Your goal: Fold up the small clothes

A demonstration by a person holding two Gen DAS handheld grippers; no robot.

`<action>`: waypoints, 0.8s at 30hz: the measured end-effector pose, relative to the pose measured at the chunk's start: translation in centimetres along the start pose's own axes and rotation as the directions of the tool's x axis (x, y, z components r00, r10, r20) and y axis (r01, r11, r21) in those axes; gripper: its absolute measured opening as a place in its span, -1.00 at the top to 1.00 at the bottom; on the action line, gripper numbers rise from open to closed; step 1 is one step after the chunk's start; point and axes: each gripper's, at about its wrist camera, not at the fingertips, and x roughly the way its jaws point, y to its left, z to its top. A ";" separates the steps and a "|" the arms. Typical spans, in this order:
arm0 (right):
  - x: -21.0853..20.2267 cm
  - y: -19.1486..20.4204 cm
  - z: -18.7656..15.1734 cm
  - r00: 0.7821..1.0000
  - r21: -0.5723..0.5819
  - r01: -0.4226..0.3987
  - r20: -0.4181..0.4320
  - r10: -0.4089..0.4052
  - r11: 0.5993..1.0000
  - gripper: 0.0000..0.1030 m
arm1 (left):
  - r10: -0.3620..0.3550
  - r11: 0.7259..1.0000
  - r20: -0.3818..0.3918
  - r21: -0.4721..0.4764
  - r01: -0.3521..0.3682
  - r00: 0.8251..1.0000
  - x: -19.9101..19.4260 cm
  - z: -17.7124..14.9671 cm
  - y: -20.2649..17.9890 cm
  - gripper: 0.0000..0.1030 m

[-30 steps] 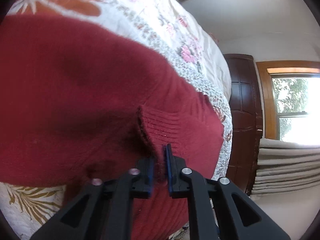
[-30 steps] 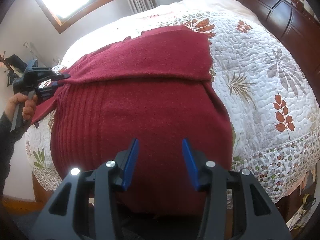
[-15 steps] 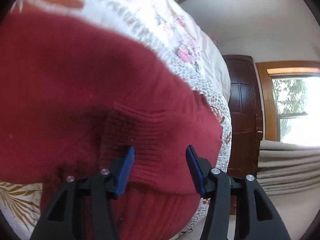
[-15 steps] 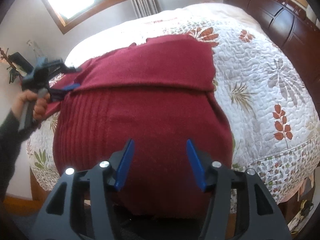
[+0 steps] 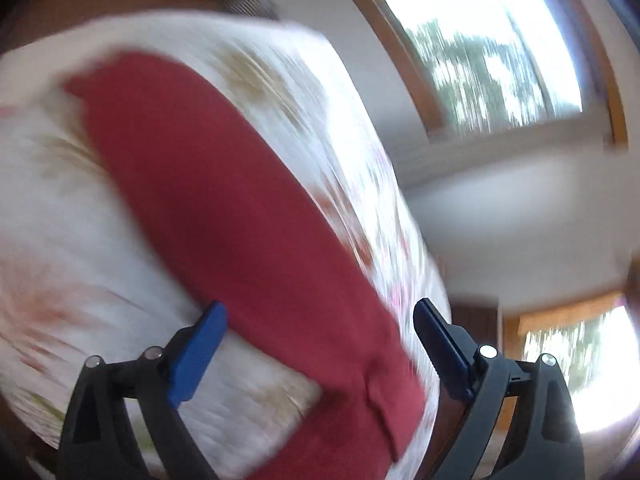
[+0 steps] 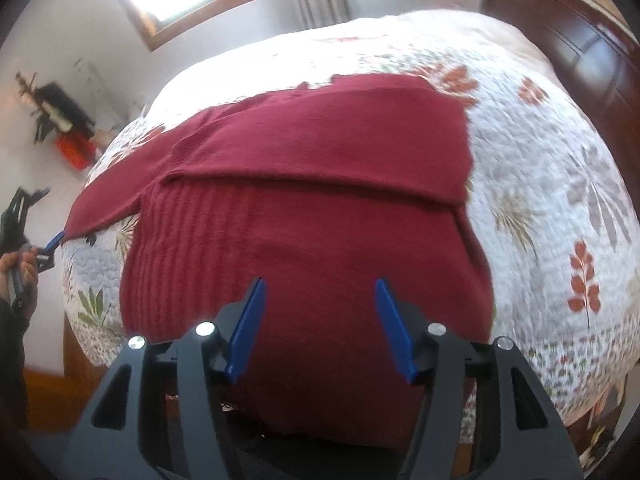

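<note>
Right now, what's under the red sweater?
The red sweater lies on the floral quilt, which shows around its top and sides. Its upper part is folded over the ribbed body. Anything beneath the fabric is hidden.

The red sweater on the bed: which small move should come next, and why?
Probably the left gripper should close on the sleeve and carry it across the red sweater. That sleeve lies out over the quilt, unfolded; both sets of jaws stand open, and the right gripper hovers at the hem.
</note>
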 end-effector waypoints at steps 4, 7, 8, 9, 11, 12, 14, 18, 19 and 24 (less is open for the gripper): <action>0.3 2.1 0.8 1.000 -0.054 -0.010 -0.007 0.010 0.998 -0.13 | -0.011 0.989 0.138 -0.144 0.032 0.990 -3.7 5.2 6.0 -0.83; 0.4 3.1 0.9 1.000 -0.076 -0.012 -0.011 0.011 0.997 -0.14 | -0.012 0.983 0.113 -0.180 0.032 0.994 -2.5 7.4 8.0 -0.83; 0.4 3.3 0.9 1.000 -0.082 -0.012 -0.015 0.011 0.997 -0.14 | -0.006 0.982 0.103 -0.187 0.025 0.995 -1.9 7.7 8.2 -0.83; 0.4 3.5 0.9 1.000 -0.086 -0.010 -0.016 0.009 0.996 -0.14 | -0.008 0.980 0.093 -0.195 0.026 0.996 -1.5 8.1 8.9 -0.83; 0.4 3.8 0.9 1.000 -0.091 -0.003 -0.015 0.001 0.996 -0.15 | 0.006 0.977 0.077 -0.215 0.011 0.997 -0.3 8.6 9.4 -0.83; 0.3 3.9 0.8 1.000 -0.089 0.003 -0.014 -0.004 0.996 -0.16 | 0.017 0.978 0.081 -0.210 0.000 0.997 0.0 8.9 9.6 -0.83; 0.2 3.9 0.5 1.000 -0.077 0.011 -0.016 -0.012 0.997 -0.18 | 0.049 0.980 0.099 -0.195 -0.029 0.994 0.4 9.5 9.1 -0.83; 0.1 3.3 0.0 0.999 -0.051 0.029 -0.017 -0.030 0.998 -0.19 | 0.107 0.979 0.078 -0.184 -0.091 0.991 1.1 10.4 9.0 -0.11; 0.1 3.2 -0.1 0.999 -0.043 0.033 -0.018 -0.034 0.999 -0.19 | 0.124 0.977 0.070 -0.184 -0.110 0.990 1.3 10.5 9.1 0.12; -0.1 2.9 -0.3 0.999 -0.025 0.043 -0.014 -0.044 0.999 -0.19 | 0.165 0.978 0.078 -0.143 -0.153 0.983 1.2 11.1 9.4 0.82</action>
